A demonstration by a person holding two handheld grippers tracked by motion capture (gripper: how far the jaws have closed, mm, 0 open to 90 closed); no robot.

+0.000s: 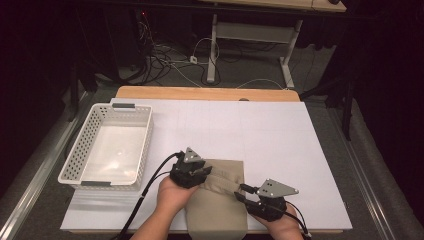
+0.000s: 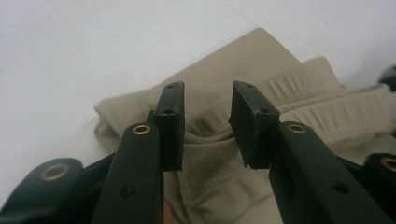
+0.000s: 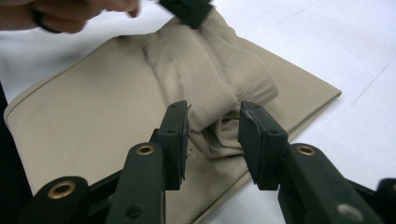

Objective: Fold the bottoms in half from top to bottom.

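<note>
A beige cloth garment (image 1: 216,212) lies folded at the near edge of the white table cover, with a gathered band (image 1: 225,182) raised across its top. My left gripper (image 1: 198,175) is shut on the band's left end; in the left gripper view (image 2: 208,122) the fabric (image 2: 210,158) fills the space between the black pads. My right gripper (image 1: 243,193) is shut on the right end. A bunched fold (image 3: 219,135) sits between its pads in the right gripper view (image 3: 212,136). The left gripper (image 3: 187,9) and a hand appear at the top of that view.
A white perforated basket (image 1: 146,135) stands hollow at the left of the table. The white cover (image 1: 265,135) spreads behind and to the right of the garment. Beyond the far wooden edge (image 1: 205,93) are floor cables and another table's legs.
</note>
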